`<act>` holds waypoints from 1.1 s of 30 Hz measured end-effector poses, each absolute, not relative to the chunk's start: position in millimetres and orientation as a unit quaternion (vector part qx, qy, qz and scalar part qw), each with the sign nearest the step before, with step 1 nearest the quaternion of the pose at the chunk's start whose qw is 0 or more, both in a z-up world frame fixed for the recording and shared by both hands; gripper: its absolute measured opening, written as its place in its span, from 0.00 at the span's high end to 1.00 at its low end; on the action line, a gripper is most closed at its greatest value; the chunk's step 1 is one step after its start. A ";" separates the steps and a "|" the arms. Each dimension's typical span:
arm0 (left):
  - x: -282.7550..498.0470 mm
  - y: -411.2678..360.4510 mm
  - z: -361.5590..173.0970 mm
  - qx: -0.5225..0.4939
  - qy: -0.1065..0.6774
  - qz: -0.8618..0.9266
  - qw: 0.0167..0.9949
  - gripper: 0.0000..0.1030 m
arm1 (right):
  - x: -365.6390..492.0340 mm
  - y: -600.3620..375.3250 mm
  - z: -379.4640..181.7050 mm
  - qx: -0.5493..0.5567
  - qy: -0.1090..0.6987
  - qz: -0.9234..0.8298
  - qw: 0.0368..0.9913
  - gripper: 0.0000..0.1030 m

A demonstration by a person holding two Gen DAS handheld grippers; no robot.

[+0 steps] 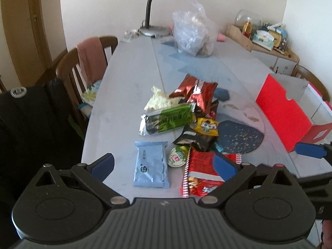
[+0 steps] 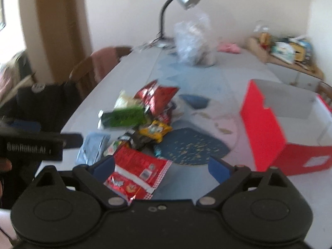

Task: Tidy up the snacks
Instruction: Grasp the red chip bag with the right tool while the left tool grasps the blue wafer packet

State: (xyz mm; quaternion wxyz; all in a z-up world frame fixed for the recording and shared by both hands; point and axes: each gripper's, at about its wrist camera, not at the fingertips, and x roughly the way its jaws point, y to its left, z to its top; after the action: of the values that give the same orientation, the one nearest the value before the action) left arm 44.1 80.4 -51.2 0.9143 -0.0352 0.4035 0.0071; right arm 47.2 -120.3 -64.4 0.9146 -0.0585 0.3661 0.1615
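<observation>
Snacks lie heaped left of the red box [image 2: 263, 124], the red packet [image 2: 137, 174] nearest, just ahead of the right gripper [image 2: 161, 166] between wide, empty jaws; the left gripper [image 1: 164, 166], likewise wide, frames the blue pouch [image 1: 150, 165].

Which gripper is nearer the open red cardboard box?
Right. The right gripper hovers over the near table edge with the red cardboard box just off its right finger. The left gripper sits farther left, above the light blue flat packet, with the right gripper between it and the box.
</observation>
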 end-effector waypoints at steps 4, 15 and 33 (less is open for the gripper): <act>63.9 89.8 -70.6 -0.034 0.430 0.015 0.902 0.05 | 62.1 -108.0 -83.5 -0.098 0.389 0.205 0.893 0.07; 116.9 102.6 -121.7 -0.035 0.508 0.004 0.860 0.14 | 94.9 -61.9 -126.8 -0.233 0.395 0.316 0.830 0.07; 137.9 100.1 -135.0 -0.012 0.522 0.005 0.853 0.51 | 104.0 -37.0 -149.2 -0.300 0.401 0.392 0.772 0.19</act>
State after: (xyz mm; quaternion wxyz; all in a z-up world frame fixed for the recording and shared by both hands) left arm 137.9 100.1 -135.0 0.8527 -0.0124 0.5223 0.0052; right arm 104.0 -37.0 -149.2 0.7721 -0.2998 0.4006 0.3917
